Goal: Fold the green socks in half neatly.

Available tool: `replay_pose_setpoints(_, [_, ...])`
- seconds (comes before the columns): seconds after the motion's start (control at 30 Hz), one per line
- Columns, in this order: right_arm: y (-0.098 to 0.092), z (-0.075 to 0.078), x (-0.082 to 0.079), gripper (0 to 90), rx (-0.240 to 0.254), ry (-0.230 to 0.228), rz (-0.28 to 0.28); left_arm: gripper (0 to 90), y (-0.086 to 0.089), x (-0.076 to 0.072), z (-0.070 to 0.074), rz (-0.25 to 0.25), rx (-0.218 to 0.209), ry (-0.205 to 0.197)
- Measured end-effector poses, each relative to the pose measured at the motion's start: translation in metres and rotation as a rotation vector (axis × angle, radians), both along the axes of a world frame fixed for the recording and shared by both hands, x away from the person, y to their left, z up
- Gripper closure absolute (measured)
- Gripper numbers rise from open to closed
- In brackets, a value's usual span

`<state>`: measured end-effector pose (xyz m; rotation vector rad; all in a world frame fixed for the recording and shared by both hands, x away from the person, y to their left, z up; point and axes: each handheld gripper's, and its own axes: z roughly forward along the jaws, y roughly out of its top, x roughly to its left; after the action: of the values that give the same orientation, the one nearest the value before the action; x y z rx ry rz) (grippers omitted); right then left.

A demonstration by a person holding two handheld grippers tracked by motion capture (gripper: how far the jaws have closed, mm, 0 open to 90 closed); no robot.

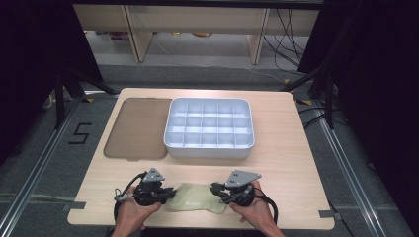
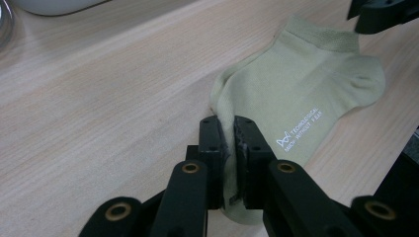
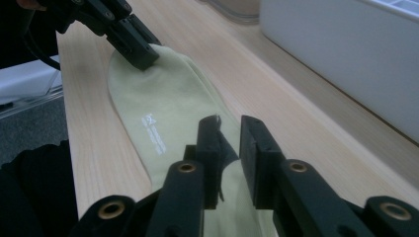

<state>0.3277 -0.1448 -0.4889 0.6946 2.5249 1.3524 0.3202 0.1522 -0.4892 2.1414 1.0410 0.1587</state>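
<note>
A pale green ankle sock [image 1: 195,198] lies flat near the table's front edge, between my two grippers. My left gripper [image 1: 167,193] is shut on the sock's left end; in the left gripper view its jaws [image 2: 231,126] pinch a fold of the sock [image 2: 301,94]. My right gripper [image 1: 216,189] is at the sock's right end. In the right gripper view its jaws [image 3: 230,128] stand narrowly apart with a raised fold of the sock [image 3: 163,98] bunched between the pads. The left gripper [image 3: 133,47] shows at the sock's far end there.
A white tray [image 1: 209,148] divided into several compartments stands mid-table, its wall [image 3: 346,49] close on the right in the right gripper view. A brown translucent lid [image 1: 136,127] lies flat to its left. Bare wood lies between tray and sock.
</note>
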Motion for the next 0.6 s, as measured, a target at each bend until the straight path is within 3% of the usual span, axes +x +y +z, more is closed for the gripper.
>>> replay_pose_setpoints(0.3, [0.029,-0.009,0.015,84.1,-0.045,0.036,0.028,82.9,0.000,0.001,0.001,-0.015,0.007,0.001])
replay_pose_setpoints(0.4, [0.039,-0.012,0.019,84.2,-0.059,0.048,0.032,82.9,-0.001,0.001,0.002,0.001,-0.004,-0.004])
replay_pose_setpoints(0.6, [0.053,-0.020,0.029,84.2,-0.095,0.036,0.023,82.9,0.001,0.001,0.004,-0.011,0.004,-0.008])
